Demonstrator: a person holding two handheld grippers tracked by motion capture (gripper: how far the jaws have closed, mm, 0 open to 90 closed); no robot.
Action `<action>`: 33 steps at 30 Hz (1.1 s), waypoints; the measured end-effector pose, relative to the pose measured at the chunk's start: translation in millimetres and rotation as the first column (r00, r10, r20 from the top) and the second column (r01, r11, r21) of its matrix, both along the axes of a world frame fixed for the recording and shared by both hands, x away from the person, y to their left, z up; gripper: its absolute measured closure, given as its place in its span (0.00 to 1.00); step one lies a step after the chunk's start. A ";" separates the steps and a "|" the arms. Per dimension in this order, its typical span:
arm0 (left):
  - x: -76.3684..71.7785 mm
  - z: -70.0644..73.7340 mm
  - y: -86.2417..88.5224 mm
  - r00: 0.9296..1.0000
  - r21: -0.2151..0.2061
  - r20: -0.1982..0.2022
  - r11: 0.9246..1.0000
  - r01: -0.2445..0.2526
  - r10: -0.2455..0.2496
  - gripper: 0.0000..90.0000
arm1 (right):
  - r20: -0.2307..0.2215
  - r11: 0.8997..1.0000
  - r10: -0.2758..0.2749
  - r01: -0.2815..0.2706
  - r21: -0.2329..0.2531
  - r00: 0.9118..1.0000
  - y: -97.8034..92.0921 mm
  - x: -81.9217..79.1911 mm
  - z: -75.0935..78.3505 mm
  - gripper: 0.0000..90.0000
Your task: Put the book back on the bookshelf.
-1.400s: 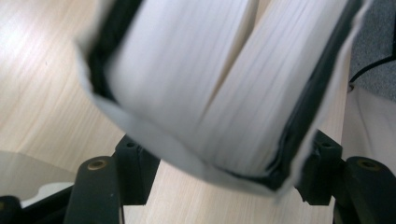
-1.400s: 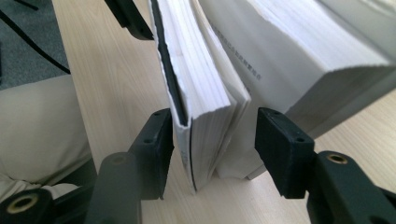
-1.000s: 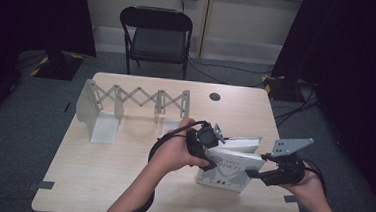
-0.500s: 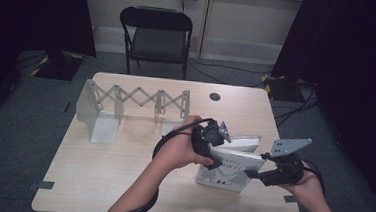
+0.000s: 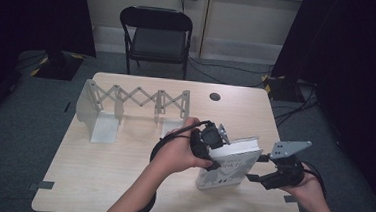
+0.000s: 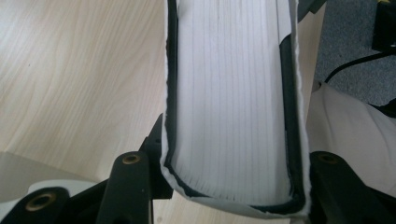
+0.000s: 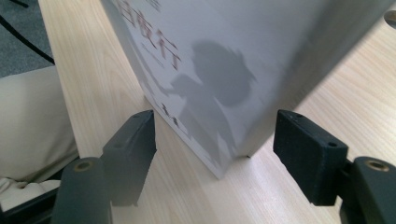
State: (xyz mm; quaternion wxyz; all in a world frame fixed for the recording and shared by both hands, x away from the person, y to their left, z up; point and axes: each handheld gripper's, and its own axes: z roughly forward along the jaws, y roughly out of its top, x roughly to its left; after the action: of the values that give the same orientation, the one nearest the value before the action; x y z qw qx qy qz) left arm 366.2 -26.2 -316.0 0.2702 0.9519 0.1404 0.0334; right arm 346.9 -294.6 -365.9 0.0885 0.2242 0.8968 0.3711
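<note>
Two tools meet at one book (image 5: 228,161) near the front right of the desk (image 5: 96,175). The left tool (image 5: 212,147) clamps the book across its thickness: in the left gripper view the white page block (image 6: 233,107) runs up between the two black jaws, which press on the covers at either side. The book stands tilted on the desk, page edge up, its pale cover with a dark figure and red characters (image 7: 161,51) facing the person. The right tool (image 5: 257,168) sits just beside the book's right end with its jaws spread wide; in the right gripper view a lower corner of the book (image 7: 224,170) rests on the wood between them, touched by neither jaw. Farther back on the left stands a white expanding rack (image 5: 126,104), well apart from the book. Beyond the desk, a black folding chair (image 5: 156,33) faces it
</note>
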 end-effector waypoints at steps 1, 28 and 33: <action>-0.8 0.3 1.6 1.000 0.004 -0.002 1.000 -0.006 0.006 0.59 | 0.001 1.000 -0.005 0.005 0.005 1.000 -0.4 0.3 -1.1 0.32; -18.4 2.6 62.3 0.994 0.034 -0.028 0.994 -0.102 0.103 0.59 | 0.034 0.999 -0.027 0.025 0.046 0.999 19.5 11.5 -23.2 0.22; -20.8 2.0 70.9 0.993 0.031 -0.027 0.993 -0.114 0.115 0.59 | 0.026 0.998 -0.023 0.022 0.053 0.999 22.9 16.7 -33.0 0.22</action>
State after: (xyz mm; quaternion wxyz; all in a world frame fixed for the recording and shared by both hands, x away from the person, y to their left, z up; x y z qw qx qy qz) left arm 345.4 44.7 -314.0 0.2517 0.9466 0.1981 0.0370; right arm 363.6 -271.6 -398.9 0.0989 0.2316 0.8828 0.3966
